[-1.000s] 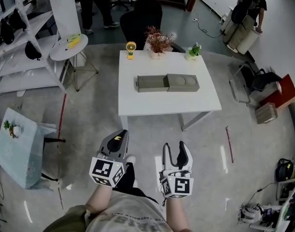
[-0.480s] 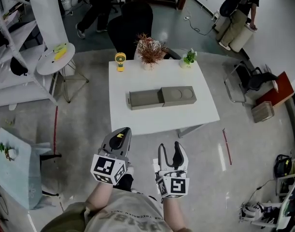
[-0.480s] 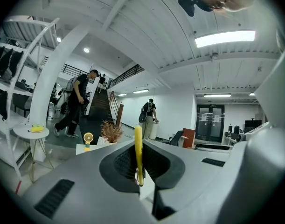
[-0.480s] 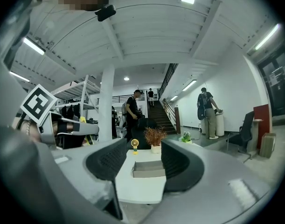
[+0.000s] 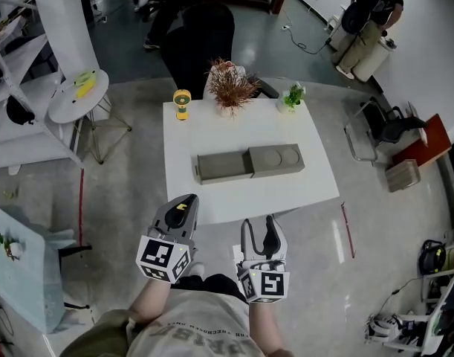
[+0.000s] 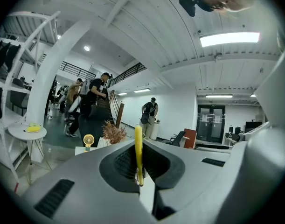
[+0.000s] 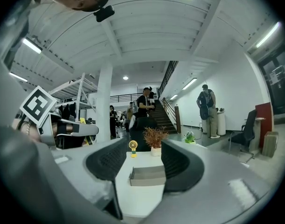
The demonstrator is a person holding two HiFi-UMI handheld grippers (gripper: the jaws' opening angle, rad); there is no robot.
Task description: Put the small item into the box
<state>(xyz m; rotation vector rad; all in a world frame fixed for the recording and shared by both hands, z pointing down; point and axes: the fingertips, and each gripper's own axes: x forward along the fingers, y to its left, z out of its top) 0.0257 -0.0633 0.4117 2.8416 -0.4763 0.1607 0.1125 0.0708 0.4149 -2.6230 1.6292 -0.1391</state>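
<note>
The small item (image 6: 138, 148), thin and yellow, is pinched tight in the left claw (image 5: 183, 202) at the lower left; the right claw (image 5: 260, 227) gapes wide and empty; the table (image 5: 212, 125) with the box (image 5: 275, 160) is closer than a second ago; the drop looks near.

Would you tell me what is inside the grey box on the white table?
In the grey box, the open half looks empty; the lid covers the other half, hiding anything beneath.

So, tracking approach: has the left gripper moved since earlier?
Yes. The left gripper, shut on a yellow item, moved toward the white table: its jaws now overlap the near edge, earlier short of it.
</note>
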